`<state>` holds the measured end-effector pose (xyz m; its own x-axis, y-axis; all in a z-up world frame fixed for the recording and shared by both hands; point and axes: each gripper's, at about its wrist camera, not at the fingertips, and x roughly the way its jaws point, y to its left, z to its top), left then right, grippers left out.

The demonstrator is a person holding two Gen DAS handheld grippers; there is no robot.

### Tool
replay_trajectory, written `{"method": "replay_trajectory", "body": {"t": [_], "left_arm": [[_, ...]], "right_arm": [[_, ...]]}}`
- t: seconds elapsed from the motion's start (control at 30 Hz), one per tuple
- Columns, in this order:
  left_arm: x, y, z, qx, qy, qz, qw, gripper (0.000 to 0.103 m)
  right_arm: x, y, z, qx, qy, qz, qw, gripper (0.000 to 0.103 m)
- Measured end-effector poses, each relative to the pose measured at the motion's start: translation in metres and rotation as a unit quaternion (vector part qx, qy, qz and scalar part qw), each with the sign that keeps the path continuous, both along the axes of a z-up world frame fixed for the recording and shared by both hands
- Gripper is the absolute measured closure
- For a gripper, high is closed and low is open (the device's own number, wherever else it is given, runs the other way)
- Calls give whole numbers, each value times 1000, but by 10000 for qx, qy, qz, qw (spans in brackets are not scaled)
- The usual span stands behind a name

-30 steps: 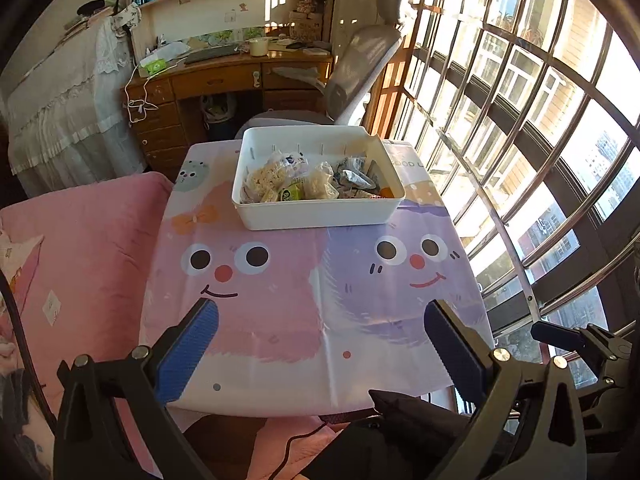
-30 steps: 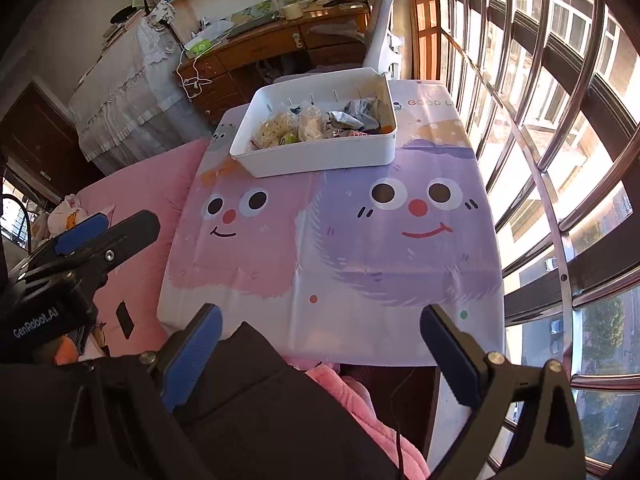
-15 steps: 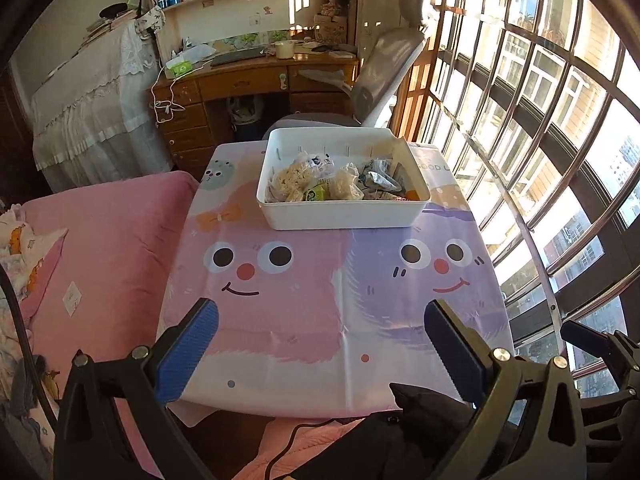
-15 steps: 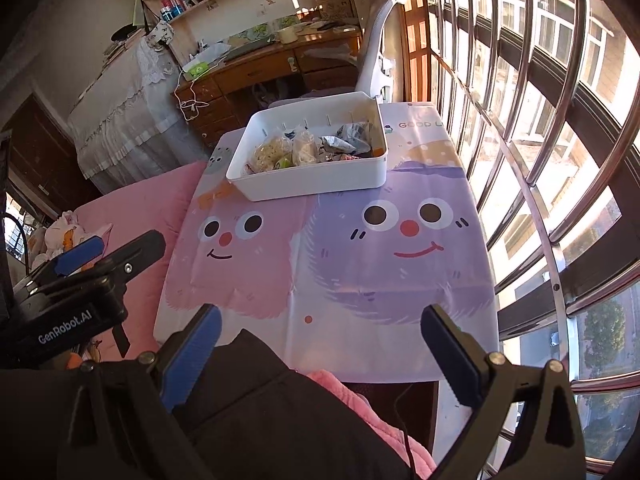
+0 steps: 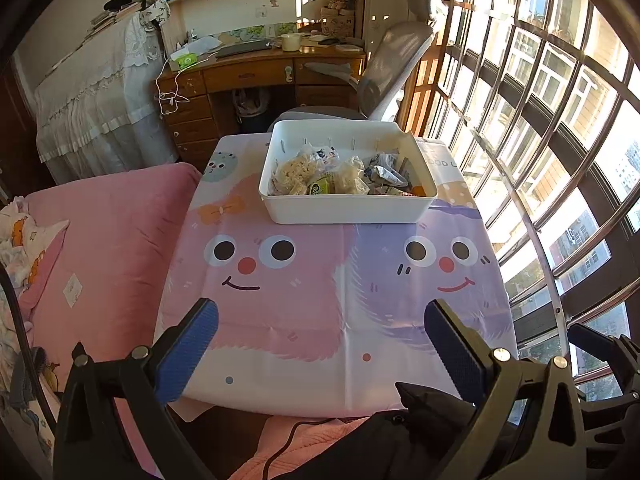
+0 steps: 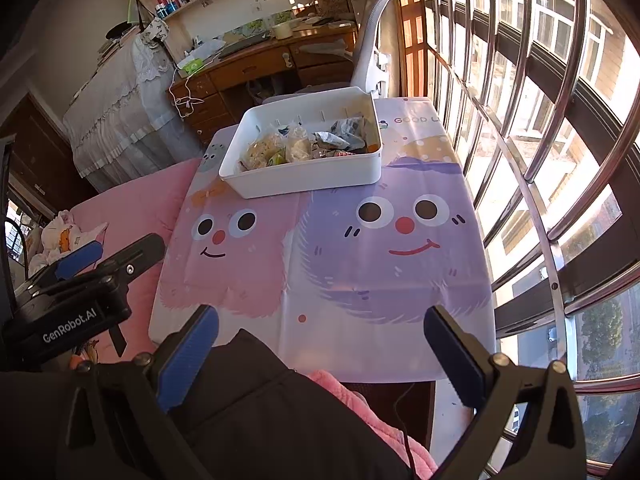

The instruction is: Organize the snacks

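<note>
A white plastic bin (image 5: pixel 344 210) (image 6: pixel 308 178) stands at the far end of a small table covered with a pink and purple cartoon-face cloth (image 5: pixel 320 304) (image 6: pixel 320 264). Several wrapped snacks (image 5: pixel 332 174) (image 6: pixel 304 146) fill it, pale crackers on the left and silvery packets on the right. My left gripper (image 5: pixel 320 344) hangs open over the near table edge with nothing between its blue pads. My right gripper (image 6: pixel 320 348) is also open and empty, held back over a person's dark-clothed lap. The left gripper (image 6: pixel 76 280) shows at the left of the right wrist view.
A pink bed (image 5: pixel 100 248) lies along the table's left side. Barred windows (image 5: pixel 540 140) curve along the right. Beyond the table stand a grey office chair (image 5: pixel 384 72) and a cluttered wooden desk (image 5: pixel 256 76). A cable (image 5: pixel 288 440) trails over pink fabric below the table edge.
Both grippers have pulled back and tilted up from the table, so the bin and table sit lower and more centred. Both stay open and empty. The bin has not moved.
</note>
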<state>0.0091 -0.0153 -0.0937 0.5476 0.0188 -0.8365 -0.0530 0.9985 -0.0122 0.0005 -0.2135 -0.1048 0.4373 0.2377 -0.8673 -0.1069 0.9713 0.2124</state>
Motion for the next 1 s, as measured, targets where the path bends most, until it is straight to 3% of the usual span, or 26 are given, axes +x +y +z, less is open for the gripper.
{"method": "replay_trajectory", "body": {"t": [1.0], "left_arm": [[10, -3, -1, 34, 6, -14, 10000, 1]], "right_arm": [[15, -2, -11, 25, 155, -10, 9999, 0]]}}
